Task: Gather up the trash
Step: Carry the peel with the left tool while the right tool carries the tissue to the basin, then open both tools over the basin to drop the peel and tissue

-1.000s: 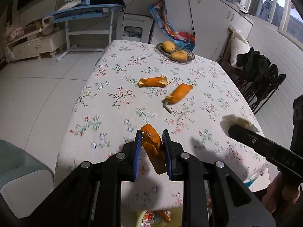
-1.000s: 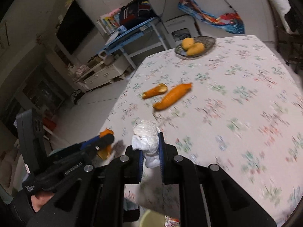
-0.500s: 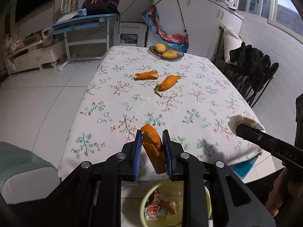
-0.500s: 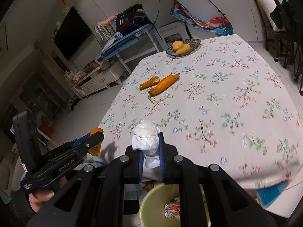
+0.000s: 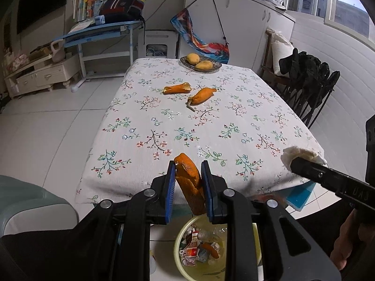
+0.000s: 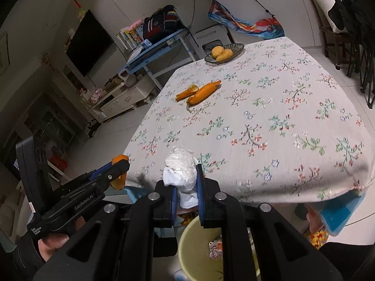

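Pulling back from the table (image 5: pixel 211 126), both grippers now hang past its near edge, with the yellow-green bin (image 5: pixel 185 264) fully in view below, where 1 second ago only its rim peeked in. Left gripper (image 5: pixel 187 182) is clamped narrowly on an orange peel (image 5: pixel 188 178). Right gripper (image 6: pixel 185 185) is clenched on a crumpled white tissue (image 6: pixel 180 168). 2 more peels (image 5: pixel 189 91) lie mid-table.

An orange peel strip (image 5: pixel 190 185) stands nearly upright, pinched in the left claw (image 5: pixel 187 178) above the yellow-green trash bin (image 5: pixel 180 234) of wrappers. A crumpled white tissue wad (image 6: pixel 181 173) sits clamped in the right claw (image 6: pixel 186 182). Two more orange peels (image 5: pixel 177 88) (image 5: pixel 202 95) lie side by side mid-counter (image 5: pixel 234 121)
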Demonstrator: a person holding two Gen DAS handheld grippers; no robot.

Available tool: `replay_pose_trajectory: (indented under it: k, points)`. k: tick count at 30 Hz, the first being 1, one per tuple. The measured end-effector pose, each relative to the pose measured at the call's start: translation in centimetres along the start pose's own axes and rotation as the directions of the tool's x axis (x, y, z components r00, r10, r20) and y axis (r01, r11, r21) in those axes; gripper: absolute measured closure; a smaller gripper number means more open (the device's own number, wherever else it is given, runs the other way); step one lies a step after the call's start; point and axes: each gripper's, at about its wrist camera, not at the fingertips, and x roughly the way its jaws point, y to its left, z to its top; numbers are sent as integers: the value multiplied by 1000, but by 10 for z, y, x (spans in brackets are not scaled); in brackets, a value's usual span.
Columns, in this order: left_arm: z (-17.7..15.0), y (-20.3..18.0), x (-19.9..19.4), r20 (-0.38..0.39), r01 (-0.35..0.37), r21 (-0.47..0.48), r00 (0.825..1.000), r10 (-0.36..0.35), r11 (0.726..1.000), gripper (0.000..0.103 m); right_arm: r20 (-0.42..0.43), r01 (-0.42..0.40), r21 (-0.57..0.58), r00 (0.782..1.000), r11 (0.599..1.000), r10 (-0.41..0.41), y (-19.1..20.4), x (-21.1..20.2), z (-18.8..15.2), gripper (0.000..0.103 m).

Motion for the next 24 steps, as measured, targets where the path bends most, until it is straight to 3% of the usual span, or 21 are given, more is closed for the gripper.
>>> replay_pose_trajectory:
  k: [8,14,24]
  points:
    - [-10,-5,-10,1,7,19,1000,-7,1000,82,-33,-5,-15,999,1000,5,8,-2,-17,88]
    - [-17,-11,-14,-8,20,36,1000,-19,999,82,-103,11,-19,995,1000,-13,12,3,-33,87]
    - [-41,-31,-16,-78,98,86,993,-92,991,82,-216,55,-17,975,998,-57,14,11,-61,86]
